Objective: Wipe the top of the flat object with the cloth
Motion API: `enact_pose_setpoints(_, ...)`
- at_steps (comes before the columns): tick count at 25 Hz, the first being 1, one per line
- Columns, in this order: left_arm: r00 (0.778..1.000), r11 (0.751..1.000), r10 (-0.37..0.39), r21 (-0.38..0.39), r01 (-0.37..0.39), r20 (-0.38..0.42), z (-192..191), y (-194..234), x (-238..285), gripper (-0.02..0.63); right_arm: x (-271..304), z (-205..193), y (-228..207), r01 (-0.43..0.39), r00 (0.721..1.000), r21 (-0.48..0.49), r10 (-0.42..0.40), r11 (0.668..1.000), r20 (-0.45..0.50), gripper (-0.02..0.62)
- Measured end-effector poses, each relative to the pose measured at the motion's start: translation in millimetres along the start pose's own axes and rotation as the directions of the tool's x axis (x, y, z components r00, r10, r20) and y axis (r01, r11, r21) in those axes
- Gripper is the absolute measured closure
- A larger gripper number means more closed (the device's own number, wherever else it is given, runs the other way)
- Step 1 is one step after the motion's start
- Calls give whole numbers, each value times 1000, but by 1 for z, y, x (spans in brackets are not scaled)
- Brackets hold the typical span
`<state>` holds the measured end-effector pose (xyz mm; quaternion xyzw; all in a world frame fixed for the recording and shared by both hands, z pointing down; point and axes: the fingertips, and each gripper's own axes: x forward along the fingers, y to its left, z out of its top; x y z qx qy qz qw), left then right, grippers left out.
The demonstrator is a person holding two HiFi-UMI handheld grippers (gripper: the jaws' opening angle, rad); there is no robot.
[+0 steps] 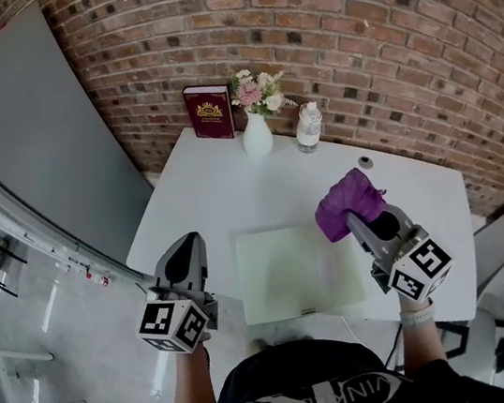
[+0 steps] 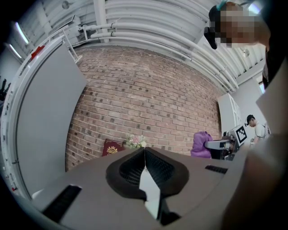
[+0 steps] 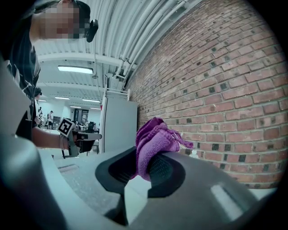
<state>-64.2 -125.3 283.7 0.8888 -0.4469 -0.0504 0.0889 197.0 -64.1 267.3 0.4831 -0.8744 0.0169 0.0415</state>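
The purple cloth (image 1: 348, 199) is soft, light and bunched. The right gripper (image 1: 354, 219) pinches it by one fold, a sound place to hold it, near the far right corner of the pale flat board (image 1: 292, 275) on the white table (image 1: 202, 185) (I cannot tell whether it touches yet). I judge the cloth will flatten easily, while the board looks stiff, smooth and apt to slide, and the left gripper (image 1: 187, 250), closed on nothing, is just beside its left edge. At the far edge a white vase (image 1: 257, 136) holds flowers (image 1: 258, 90), beside a clear bottle (image 1: 309, 128) whose contents I cannot make out.
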Motion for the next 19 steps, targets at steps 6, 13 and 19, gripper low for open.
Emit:
enact_pose_setpoints(6,1000,1000,-4,0,4,-3,0,4,3,594,1,-3,-2,5,1000,4,-5,1000,2,535)
enact_pose_setpoints(13,999,1000,-21,6,22,-25,0,16,5,594,11,-6,0,31,999,13,-31,999,-8,535)
enact_pose_setpoints(19,999,999,-49,18,49,-23,12,35,7,594,21,-4,5,62,998,33,-63,998,8,535)
